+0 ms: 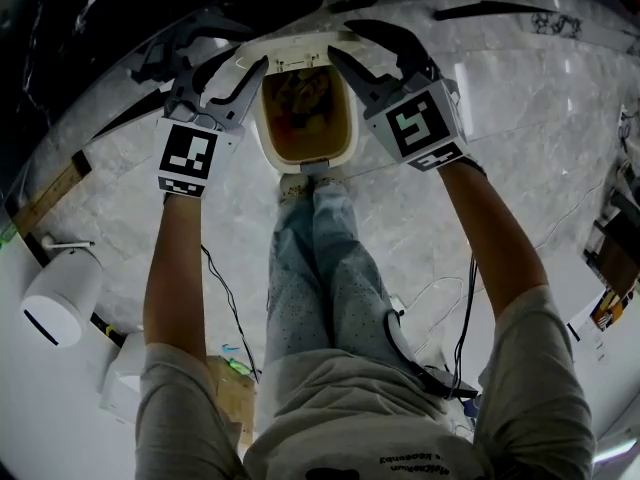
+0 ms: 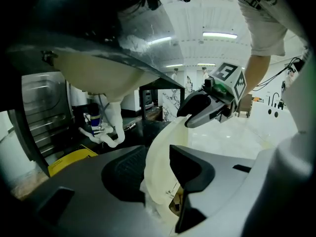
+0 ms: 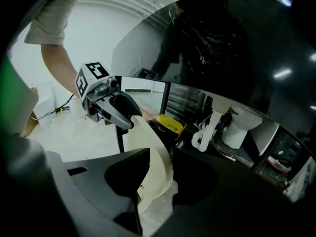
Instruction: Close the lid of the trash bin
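In the head view a cream trash bin (image 1: pixel 268 138) stands open on the floor, with brown rubbish inside. Its cream lid (image 1: pixel 290 46) is raised at the far side. My left gripper (image 1: pixel 238 53) and right gripper (image 1: pixel 342 38) flank the lid at its two corners. In the left gripper view the lid's curved edge (image 2: pixel 160 147) runs between the open jaws of my left gripper (image 2: pixel 155 154), towards the right gripper (image 2: pixel 197 113). The right gripper view mirrors this. The lid edge (image 3: pixel 155 152) sits in the open right gripper (image 3: pixel 160 159), with a dark gap beside it.
The person's shoe (image 1: pixel 298 184) rests at the bin's near foot. A white cylinder (image 1: pixel 60 298) and a cardboard box (image 1: pixel 232 393) stand at the left. Cables (image 1: pixel 225 303) trail on the marble floor. Behind the bin are a yellow box (image 3: pixel 170 124) and a white toilet (image 3: pixel 238 127).
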Tool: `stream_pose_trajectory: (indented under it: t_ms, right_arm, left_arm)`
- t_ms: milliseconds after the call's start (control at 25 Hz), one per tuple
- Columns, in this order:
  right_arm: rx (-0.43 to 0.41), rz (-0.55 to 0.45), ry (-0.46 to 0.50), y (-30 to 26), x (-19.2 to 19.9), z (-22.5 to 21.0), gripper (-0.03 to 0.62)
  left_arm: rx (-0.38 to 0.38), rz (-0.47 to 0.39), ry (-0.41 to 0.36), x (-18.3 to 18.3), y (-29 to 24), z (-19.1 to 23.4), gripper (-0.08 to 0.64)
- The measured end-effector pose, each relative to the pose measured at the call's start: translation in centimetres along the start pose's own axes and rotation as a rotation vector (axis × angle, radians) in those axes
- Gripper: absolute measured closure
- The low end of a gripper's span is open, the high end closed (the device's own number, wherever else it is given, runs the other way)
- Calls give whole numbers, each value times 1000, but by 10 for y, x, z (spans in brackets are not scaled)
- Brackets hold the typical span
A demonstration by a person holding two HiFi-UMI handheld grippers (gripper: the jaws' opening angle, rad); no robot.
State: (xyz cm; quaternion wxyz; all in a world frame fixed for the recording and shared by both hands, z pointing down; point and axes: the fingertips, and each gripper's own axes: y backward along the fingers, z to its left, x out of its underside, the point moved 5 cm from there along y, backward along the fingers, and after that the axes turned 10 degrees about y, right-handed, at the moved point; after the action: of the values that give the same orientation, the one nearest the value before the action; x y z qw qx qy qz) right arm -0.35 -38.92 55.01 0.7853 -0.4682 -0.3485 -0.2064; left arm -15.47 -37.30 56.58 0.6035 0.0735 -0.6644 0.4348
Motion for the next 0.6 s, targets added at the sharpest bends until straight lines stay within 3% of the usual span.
stream_pose_trajectory:
  t_ms: [280,400,600]
  right_arm:
    - [7,18,23,-4,7,-2,461]
    - [-14,21,39,-1,8,0,492]
    - [-50,22,82,7,12,12,497]
  left_arm:
    - [10,1,16,1,-4,1,407]
    - [1,1,26,2,0,1,450]
    - [-1,10,18,7,6,-9,456]
